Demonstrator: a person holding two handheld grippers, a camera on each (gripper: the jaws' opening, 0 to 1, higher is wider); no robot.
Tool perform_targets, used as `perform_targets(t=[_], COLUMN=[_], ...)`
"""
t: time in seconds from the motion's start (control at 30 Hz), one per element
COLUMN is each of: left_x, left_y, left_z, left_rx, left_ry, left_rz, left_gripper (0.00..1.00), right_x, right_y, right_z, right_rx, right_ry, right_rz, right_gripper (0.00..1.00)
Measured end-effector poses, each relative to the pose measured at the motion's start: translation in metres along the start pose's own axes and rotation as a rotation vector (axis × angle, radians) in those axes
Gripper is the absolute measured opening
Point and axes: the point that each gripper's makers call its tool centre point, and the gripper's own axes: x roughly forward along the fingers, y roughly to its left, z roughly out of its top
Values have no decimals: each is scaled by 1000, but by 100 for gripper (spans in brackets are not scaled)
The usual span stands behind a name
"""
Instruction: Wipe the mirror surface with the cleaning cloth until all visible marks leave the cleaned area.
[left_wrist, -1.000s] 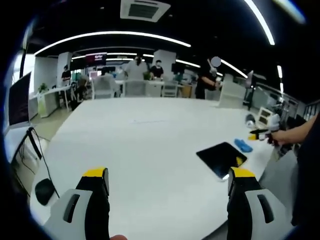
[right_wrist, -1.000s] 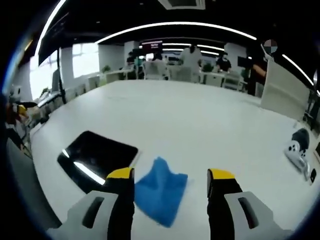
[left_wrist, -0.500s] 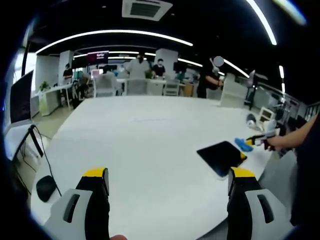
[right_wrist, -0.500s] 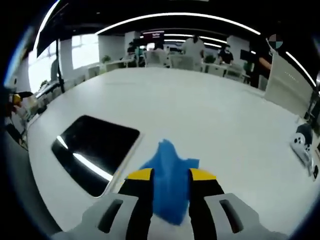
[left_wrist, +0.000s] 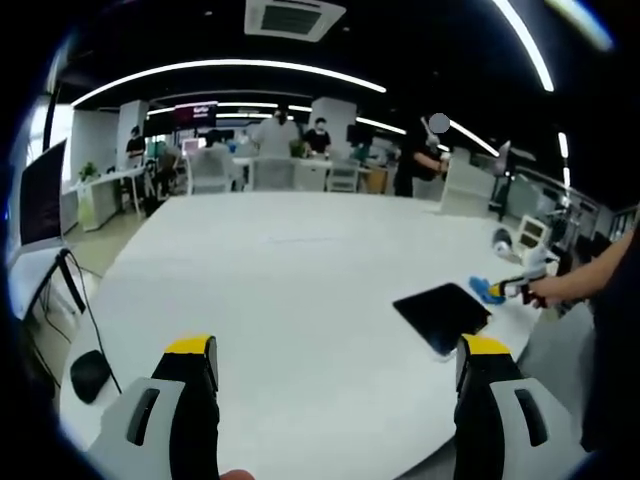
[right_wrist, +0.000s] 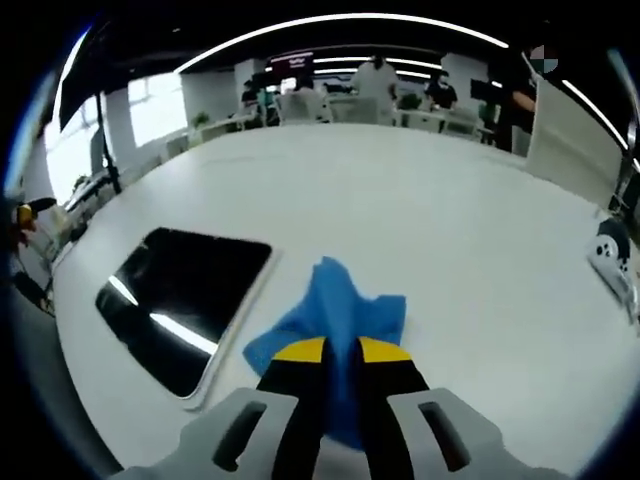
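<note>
In the right gripper view my right gripper (right_wrist: 340, 352) is shut on the blue cleaning cloth (right_wrist: 330, 315), which bunches up on the white table (right_wrist: 420, 210). Just left of the cloth lies the dark mirror (right_wrist: 185, 300) in its pale frame, flat on the table. In the left gripper view my left gripper (left_wrist: 335, 350) stands open over the table with nothing between its jaws. Far right in that view lie the mirror (left_wrist: 440, 315) and the blue cloth (left_wrist: 488, 291), with the right gripper (left_wrist: 520, 288) held by a person's hand at the cloth.
A white and dark device (right_wrist: 612, 262) lies at the table's right edge. A black mouse-like object (left_wrist: 88, 380) and a cable sit at the near left of the table. Monitor (left_wrist: 40, 200) on the left. People, desks and chairs stand far behind the table.
My right gripper has gone from open around the cloth to shut on it, pinching it into a ridge. The left gripper has stayed still and open.
</note>
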Motion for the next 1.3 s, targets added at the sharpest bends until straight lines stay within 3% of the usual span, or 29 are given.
perform_targets(t=[0.3, 0.4, 0.63, 0.77, 0.87, 1.1, 1.3], left_x=[1, 1, 4, 7, 8, 10, 10], left_y=[-2, -2, -4, -7, -8, -8, -10], left_z=[1, 3, 4, 8, 9, 2, 2], left_rx=[3, 6, 8, 11, 23, 12, 8], left_ry=[-3, -3, -6, -15, -14, -4, -22], left_rz=[-8, -10, -22, -33, -39, -39, -29], left_gripper=[99, 99, 99, 99, 99, 99, 99], right_x=[1, 1, 2, 0, -4, -12, -13], right_y=[-2, -2, -5, -4, -7, -15, -15], right_z=[0, 0, 1, 3, 14, 44, 57], right_rx=[33, 136, 166, 87, 165, 248, 263], right_ry=[24, 26, 36, 78, 59, 29, 21], right_rz=[-13, -17, -23, -36, -44, -27, -19], right_gripper=[0, 0, 0, 0, 0, 0, 0])
